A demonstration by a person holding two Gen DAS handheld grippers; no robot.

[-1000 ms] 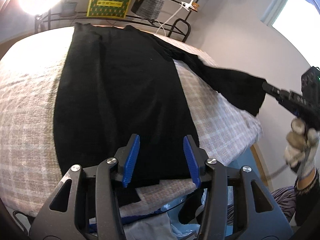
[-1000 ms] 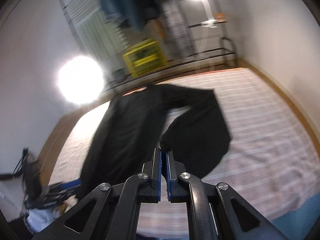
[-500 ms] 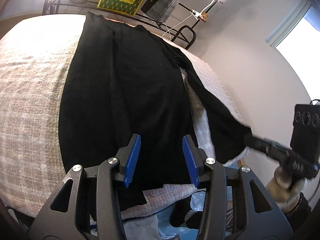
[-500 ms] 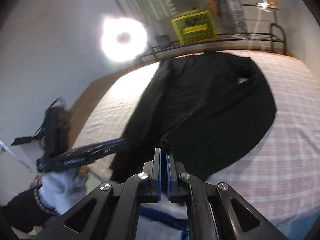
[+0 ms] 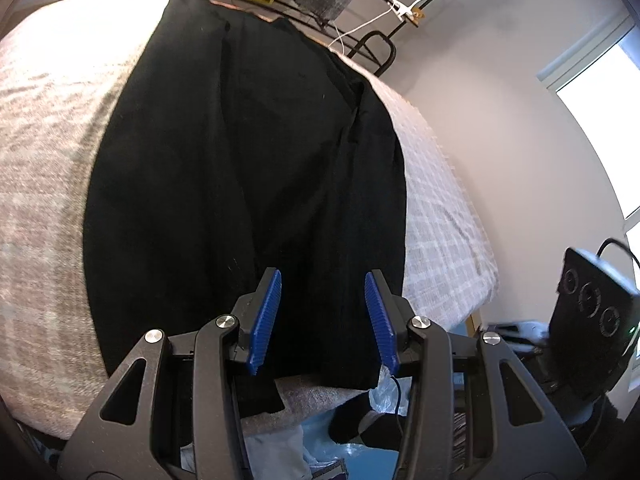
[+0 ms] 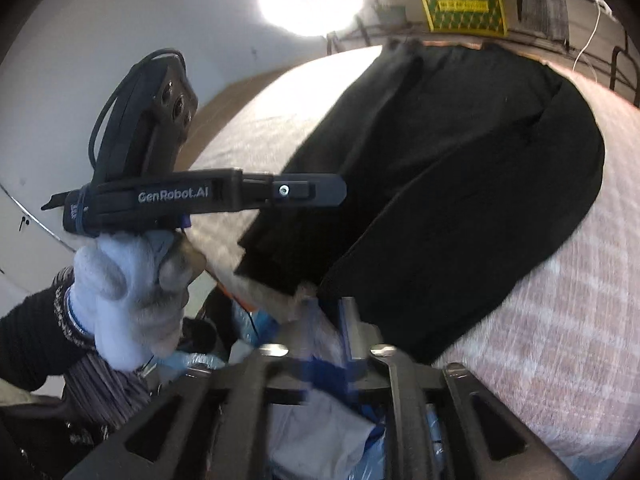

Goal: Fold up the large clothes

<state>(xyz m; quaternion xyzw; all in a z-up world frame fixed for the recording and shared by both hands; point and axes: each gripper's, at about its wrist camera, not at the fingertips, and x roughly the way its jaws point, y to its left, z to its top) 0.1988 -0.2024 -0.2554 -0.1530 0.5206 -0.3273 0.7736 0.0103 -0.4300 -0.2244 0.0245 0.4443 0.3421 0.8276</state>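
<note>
Black garment (image 5: 248, 168), one piece, spread lengthwise on the bed (image 5: 44, 168).
My left hand-held gripper (image 5: 322, 316) hovers wide open over its near hem, gripping nothing; in the right view its side reads "GenRobot.AI". My right hand-held gripper (image 6: 332, 320) sits at the garment's near edge, too blurred to tell its opening. A yellow box (image 6: 460, 4) stands behind.

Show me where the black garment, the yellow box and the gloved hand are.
black garment (image 5: 248, 168), left wrist view, middle of the cloth spread on the bed.
yellow box (image 6: 460, 2), right wrist view, its patterned front face.
gloved hand (image 6: 132, 300), right wrist view, white glove's knuckles.
</note>
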